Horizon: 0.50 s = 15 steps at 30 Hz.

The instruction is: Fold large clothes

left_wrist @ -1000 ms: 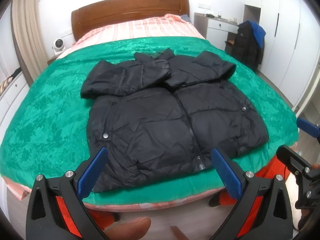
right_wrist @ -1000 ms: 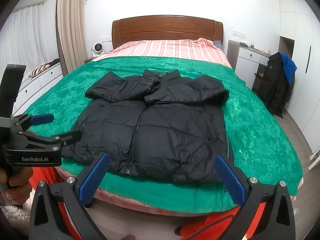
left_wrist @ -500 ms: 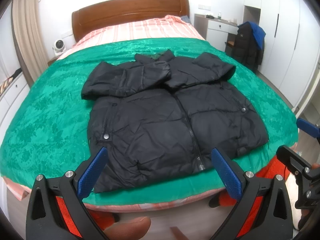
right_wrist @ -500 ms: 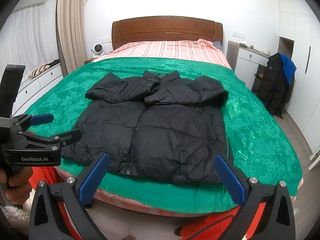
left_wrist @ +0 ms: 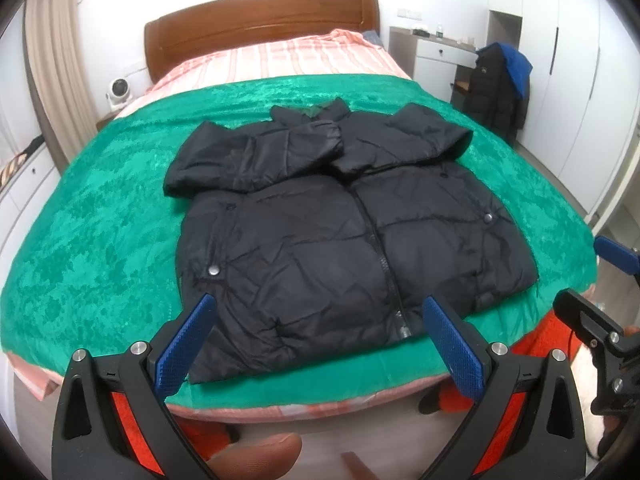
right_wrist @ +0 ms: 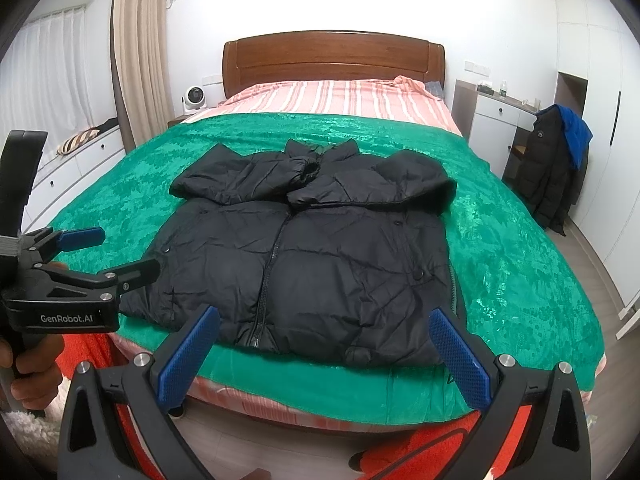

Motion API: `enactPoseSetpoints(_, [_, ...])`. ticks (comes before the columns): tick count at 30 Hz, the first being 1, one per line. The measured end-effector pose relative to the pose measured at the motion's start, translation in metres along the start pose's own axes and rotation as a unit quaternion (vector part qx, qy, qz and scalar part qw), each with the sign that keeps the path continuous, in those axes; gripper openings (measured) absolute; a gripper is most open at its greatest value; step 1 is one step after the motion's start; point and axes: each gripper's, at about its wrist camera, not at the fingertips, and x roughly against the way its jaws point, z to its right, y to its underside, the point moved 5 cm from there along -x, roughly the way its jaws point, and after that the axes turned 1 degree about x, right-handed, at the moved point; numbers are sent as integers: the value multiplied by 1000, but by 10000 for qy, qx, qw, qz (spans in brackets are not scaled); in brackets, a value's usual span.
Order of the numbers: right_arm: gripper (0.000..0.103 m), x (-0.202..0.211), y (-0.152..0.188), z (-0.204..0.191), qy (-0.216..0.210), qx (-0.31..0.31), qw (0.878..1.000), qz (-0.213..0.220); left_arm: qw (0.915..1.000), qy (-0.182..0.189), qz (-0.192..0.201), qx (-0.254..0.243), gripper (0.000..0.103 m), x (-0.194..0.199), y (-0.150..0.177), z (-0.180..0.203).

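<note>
Jacket (left_wrist: 344, 240) lies unmoved; both grippers hover as before.

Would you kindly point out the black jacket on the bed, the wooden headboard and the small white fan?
black jacket (left_wrist: 320, 248): left wrist view, on the front panel left of the zip.
wooden headboard (right_wrist: 332, 58): right wrist view, middle of the board.
small white fan (right_wrist: 195, 95): right wrist view, its round face.

Green bedspread (right_wrist: 520, 264) over striped sheet (right_wrist: 340, 98); wooden headboard (right_wrist: 332, 56); small fan (right_wrist: 195, 96); dark coat (right_wrist: 554, 168) hanging by white wardrobe (left_wrist: 576, 80).
</note>
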Motion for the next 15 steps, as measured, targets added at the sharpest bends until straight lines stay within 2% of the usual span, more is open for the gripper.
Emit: enactPoseSetpoints(15, [103,-1,0,-1,35,58,10000,-3,10000,-54,-17,-2,103,1,4,-3])
